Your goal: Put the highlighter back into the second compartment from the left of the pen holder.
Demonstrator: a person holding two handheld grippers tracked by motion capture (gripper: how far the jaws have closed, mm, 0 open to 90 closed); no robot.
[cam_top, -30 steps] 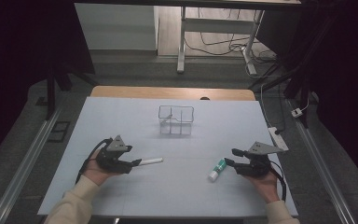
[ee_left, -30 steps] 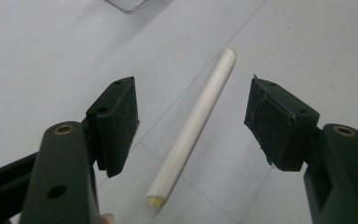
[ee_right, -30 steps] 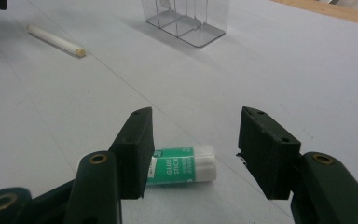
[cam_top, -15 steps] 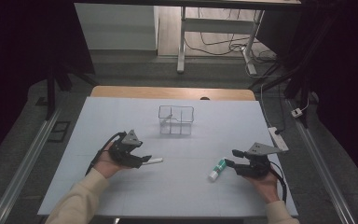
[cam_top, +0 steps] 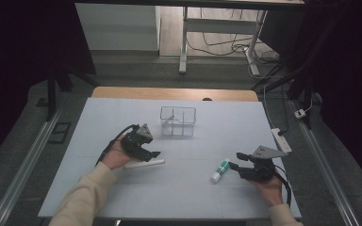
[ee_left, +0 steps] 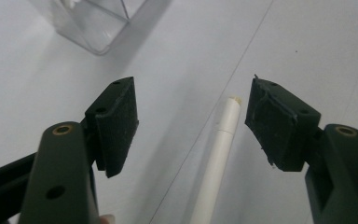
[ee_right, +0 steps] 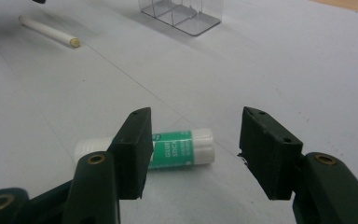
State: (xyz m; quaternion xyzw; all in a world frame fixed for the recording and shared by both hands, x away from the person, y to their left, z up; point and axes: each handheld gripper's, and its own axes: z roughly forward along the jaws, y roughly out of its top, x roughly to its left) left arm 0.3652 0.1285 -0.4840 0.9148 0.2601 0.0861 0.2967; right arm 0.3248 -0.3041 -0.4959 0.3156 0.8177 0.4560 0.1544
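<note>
A white pen point(cam_top: 143, 164) lies on the pale table sheet point(cam_top: 193, 197), left of centre. My left gripper point(cam_top: 155, 154) hovers just above it, open; in the left gripper view the pen point(ee_left: 216, 154) runs up between the spread jaws, nearer the right one, with neither pad touching it. A green-and-white glue stick point(cam_top: 220, 170) lies right of centre. My right gripper point(cam_top: 233, 165) stands open just to its right, pointing at it. In the right gripper view point(ee_right: 193, 149) the glue stick point(ee_right: 177, 147) lies flat just beyond the jaws, partly behind the left one.
A clear plastic box with dividers point(cam_top: 177, 120) stands at the middle of the table, beyond both grippers; its corner point(ee_left: 93, 23) sits close to the left gripper. A white power strip point(cam_top: 283, 140) lies off the table's right edge.
The left hand has moved right and a little away from the person, bringing its open jaws over the pen. The pen, the glue stick and the right gripper have stayed put.
</note>
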